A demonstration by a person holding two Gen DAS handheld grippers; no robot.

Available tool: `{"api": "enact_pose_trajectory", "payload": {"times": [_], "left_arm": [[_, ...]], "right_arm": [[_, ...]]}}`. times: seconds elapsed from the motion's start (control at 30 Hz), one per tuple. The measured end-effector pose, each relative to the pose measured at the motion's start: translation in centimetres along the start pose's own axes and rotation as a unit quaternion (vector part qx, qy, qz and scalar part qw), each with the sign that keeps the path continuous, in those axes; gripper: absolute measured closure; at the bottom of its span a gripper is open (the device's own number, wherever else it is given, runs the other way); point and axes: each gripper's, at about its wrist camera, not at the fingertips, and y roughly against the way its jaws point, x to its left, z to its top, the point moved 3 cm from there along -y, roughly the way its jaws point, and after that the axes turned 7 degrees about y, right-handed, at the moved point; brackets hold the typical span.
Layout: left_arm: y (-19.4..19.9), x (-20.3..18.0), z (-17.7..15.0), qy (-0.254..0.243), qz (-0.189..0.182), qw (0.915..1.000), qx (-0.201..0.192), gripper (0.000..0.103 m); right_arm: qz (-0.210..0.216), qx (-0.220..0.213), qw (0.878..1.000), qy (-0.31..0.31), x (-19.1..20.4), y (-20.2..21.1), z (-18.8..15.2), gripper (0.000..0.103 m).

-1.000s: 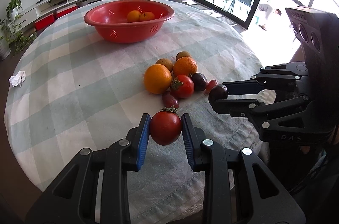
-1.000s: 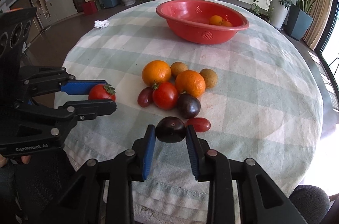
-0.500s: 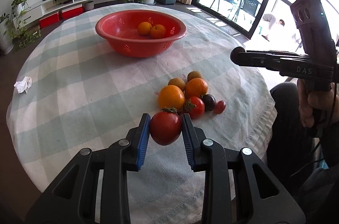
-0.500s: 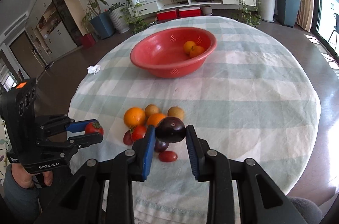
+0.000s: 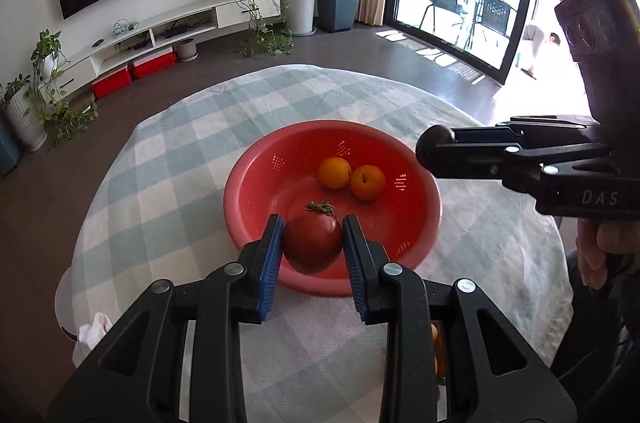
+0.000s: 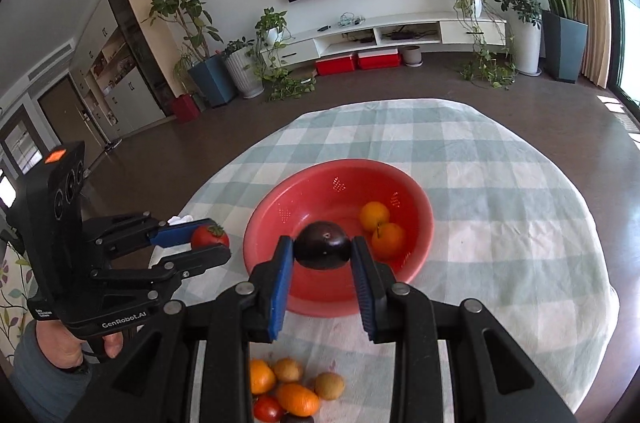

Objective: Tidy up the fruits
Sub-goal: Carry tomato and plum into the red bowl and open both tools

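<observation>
My left gripper (image 5: 313, 247) is shut on a red tomato (image 5: 312, 241) and holds it in the air over the near rim of the red bowl (image 5: 256, 207). My right gripper (image 6: 322, 251) is shut on a dark plum (image 6: 322, 243) and holds it above the near side of the same bowl (image 6: 276, 215). Two small oranges (image 5: 352, 177) lie inside the bowl, also seen in the right wrist view (image 6: 380, 227). The right gripper with its plum (image 5: 434, 143) shows at the right of the left wrist view. The left gripper with its tomato (image 6: 208, 237) shows at the left of the right wrist view.
The round table has a pale checked cloth (image 6: 500, 183). A pile of loose fruit (image 6: 292, 391) with oranges, brown fruits and a tomato lies near the front edge below my right gripper. A crumpled white tissue (image 5: 94, 329) lies at the table's left edge.
Both grippers have risen and moved forward from the fruit pile to above the red bowl, each still holding its fruit.
</observation>
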Motion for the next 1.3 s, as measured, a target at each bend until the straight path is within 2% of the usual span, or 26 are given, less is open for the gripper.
{"api": "enact_pose_trajectory", "payload": {"times": [0.17,0.3,0.47,0.7,1.07,1.13,1.2,1.3], "left_arm": [[-4.8,0.3,2.0,-0.018,0.009,0.9989,0.041,0.075],[-7.8,0.1,1.7,-0.034,0.014,0.9967,0.072,0.075],[-10.4,0.7,0.8,-0.028,0.015,0.9953,0.091,0.075],[-12.4,0.4,0.7,-0.045,0.024,0.9932,0.104,0.075],[-13.3,0.6,0.7,-0.053,0.039,0.9925,0.103,0.074],[-13.3,0.5,0.6,-0.054,0.037,0.9925,0.103,0.071],[-13.3,0.2,0.5,-0.058,0.032,0.9925,0.102,0.061],[-13.2,-0.1,0.5,-0.061,0.035,0.9924,0.101,0.059]], "right_arm": [[-0.014,0.039,0.999,0.027,-0.5,-4.7,0.5,0.071],[-0.011,0.057,0.998,0.031,-1.4,-6.6,-0.7,0.071],[-0.019,0.077,0.995,0.058,-1.4,-7.6,-1.9,0.071],[-0.026,0.106,0.990,0.085,-1.1,-8.8,-3.0,0.071],[-0.057,0.111,0.985,0.118,-0.4,-9.4,-3.4,0.071],[-0.058,0.109,0.985,0.119,-0.4,-9.2,-3.4,0.070],[-0.058,0.108,0.985,0.121,-0.4,-9.2,-3.4,0.070],[-0.060,0.109,0.985,0.122,-0.2,-9.2,-3.4,0.068]]}}
